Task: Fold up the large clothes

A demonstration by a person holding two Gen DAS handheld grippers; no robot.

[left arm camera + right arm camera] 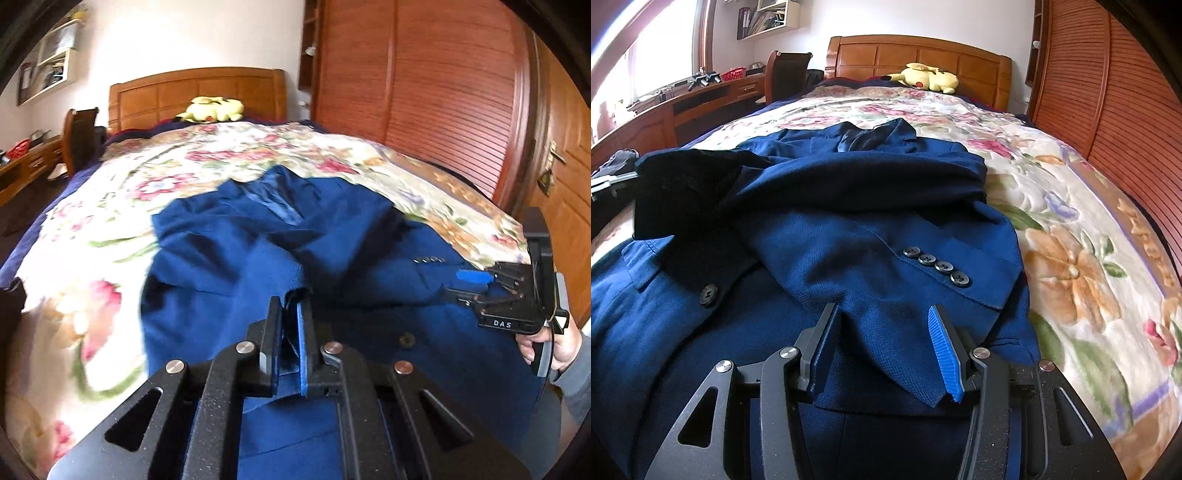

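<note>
A blue suit jacket (pixel 229 258) lies spread on the floral bedspread (pixel 110 206). In the left wrist view my left gripper (pixel 290 306) is shut on a fold of the jacket's cloth, which bunches up between its pads. At the right edge a hand holds my right gripper (pixel 463 286) low over the jacket. The right wrist view shows the jacket (pixel 849 184) with one sleeve laid across it. That sleeve's buttoned cuff (pixel 886 332) lies between the spread fingers of my right gripper (pixel 882 308), which is open. On the left a dark flap of the jacket (pixel 676 184) stands lifted.
A yellow plush toy (pixel 927 77) rests by the wooden headboard (pixel 923 55). A slatted wooden wardrobe (pixel 443 92) runs along the bed's right side, with a door (pixel 569 206) beside it. A desk (pixel 683 107) and chair (pixel 783 70) stand to the left of the bed.
</note>
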